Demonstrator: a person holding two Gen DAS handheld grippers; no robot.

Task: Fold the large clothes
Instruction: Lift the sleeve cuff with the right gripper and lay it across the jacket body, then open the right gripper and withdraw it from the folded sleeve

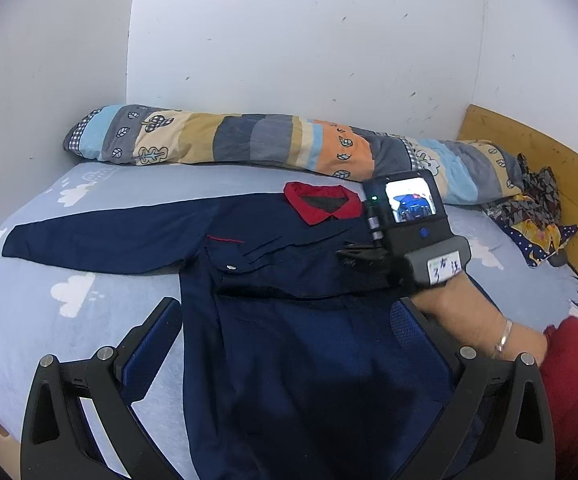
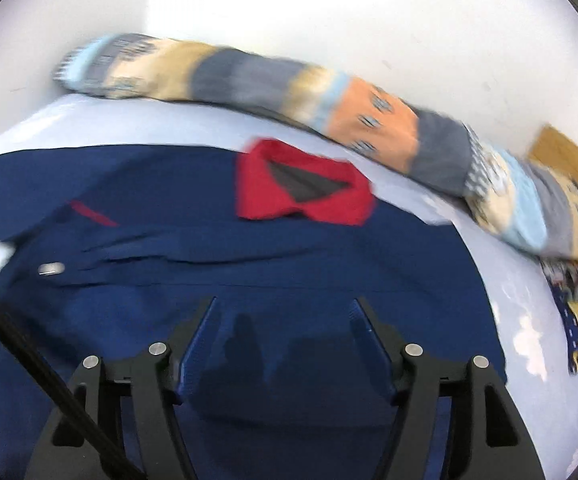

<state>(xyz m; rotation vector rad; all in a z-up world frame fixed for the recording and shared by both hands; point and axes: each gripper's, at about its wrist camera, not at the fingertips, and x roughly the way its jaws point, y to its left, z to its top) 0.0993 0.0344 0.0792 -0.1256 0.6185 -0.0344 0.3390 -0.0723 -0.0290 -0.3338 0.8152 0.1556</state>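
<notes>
You are working over a bed (image 1: 29,312) with a pale blue sheet printed with white clouds, pushed into a corner of plain white walls (image 1: 289,40); a wooden headboard (image 1: 537,160) stands at the right. A rolled patchwork quilt (image 1: 249,140) lies along the far wall, and a crumpled patterned cloth (image 1: 537,208) sits by the headboard. The navy jacket (image 1: 289,340) lies flat in the middle of the bed, its long axis running from you toward the wall, red collar (image 1: 321,202) at the far end nearest the quilt. One sleeve (image 1: 101,240) stretches out to the left across the sheet. Your left gripper (image 1: 289,320) is spread wide above the jacket's body with nothing between its pads. Your right gripper (image 2: 285,320) stands open over the chest area, empty, and its view is blurred.
</notes>
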